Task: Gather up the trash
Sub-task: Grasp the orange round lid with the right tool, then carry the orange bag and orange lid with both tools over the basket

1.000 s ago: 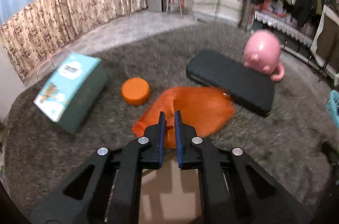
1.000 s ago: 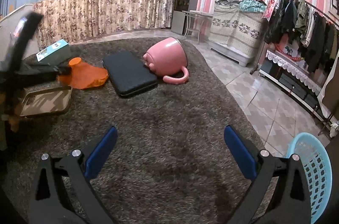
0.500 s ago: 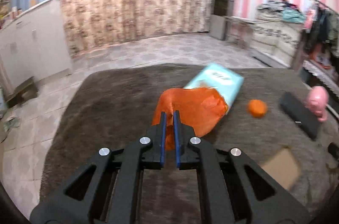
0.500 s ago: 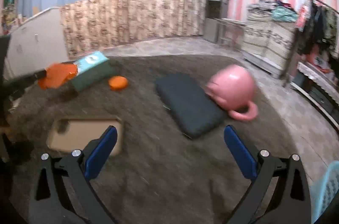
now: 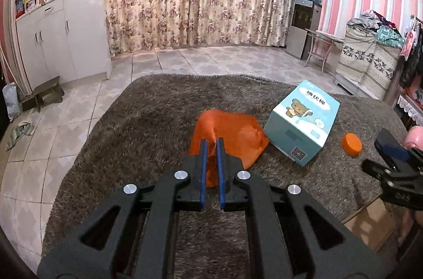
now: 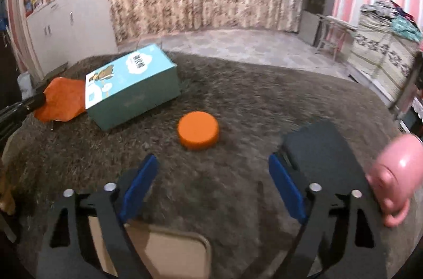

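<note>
Clamped on a crumpled orange plastic bag (image 5: 227, 132), the left gripper (image 5: 211, 144) holds its blue pads nearly together, the film bunched between them and fanning out past the tips above a shaggy grey-brown rug (image 5: 148, 104). At two o'clock from those tips lies a teal cardboard tissue box printed with a cartoon bear (image 5: 301, 120), tipped on its side and just beside the bag. Farther out, at three o'clock, sits a flat round orange lid (image 5: 351, 144).

Across the rug, the right gripper (image 6: 211, 181) stands wide with nothing between its pads; its jaws have just been closing. Seen from the right wrist, the lid rests at twelve o'clock, near the tips but apart from them. The box lies at ten o'clock, a dark flat rectangular pad (image 6: 320, 144) at two o'clock, and a glossy pink pig-shaped mug (image 6: 396, 168) at three o'clock. A tan cardboard tray (image 6: 169, 250) shows under the fingers at six o'clock.

Judged from here, the lid looks the likely next pickup. Its low profile in deep pile could let the pads skid over the top or snag the fibres. The thin bag, pinched by one fold only, could slip free if swung hard.
</note>
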The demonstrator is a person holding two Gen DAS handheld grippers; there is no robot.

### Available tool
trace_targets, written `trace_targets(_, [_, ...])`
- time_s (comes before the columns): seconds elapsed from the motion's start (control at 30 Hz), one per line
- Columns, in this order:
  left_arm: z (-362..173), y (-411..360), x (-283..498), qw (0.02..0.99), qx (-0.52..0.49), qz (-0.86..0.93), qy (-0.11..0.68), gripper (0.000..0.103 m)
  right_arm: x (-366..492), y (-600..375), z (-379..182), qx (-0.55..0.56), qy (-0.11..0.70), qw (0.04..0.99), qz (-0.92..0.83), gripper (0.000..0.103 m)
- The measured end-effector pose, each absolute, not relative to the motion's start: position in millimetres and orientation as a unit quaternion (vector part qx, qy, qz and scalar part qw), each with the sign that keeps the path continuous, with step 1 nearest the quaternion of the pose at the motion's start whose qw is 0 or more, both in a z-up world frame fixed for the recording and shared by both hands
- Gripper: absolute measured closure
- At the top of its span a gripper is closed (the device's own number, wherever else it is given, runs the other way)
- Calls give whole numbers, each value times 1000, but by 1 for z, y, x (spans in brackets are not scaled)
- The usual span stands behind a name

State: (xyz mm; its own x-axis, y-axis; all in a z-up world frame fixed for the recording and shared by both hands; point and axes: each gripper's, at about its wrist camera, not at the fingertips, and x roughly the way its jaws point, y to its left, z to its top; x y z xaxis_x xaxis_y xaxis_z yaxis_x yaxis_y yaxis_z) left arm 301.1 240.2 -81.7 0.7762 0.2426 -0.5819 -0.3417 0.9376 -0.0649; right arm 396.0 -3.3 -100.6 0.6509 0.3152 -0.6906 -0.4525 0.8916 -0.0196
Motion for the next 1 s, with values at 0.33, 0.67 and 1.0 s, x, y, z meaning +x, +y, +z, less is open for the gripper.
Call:
trace_targets(0.33, [-83,222,303,942,-51,151,296,98,431,13,-112,-82,400,882,236,63])
trace_targets(0.67, [-90,225,308,941,-61,143,301,98,361,-64,-65,-33,332,919,209,63])
trace_targets(1.0, [-57,207,298,950,-62,145,270,98,245,-209,-3,-23,278,958,68,63])
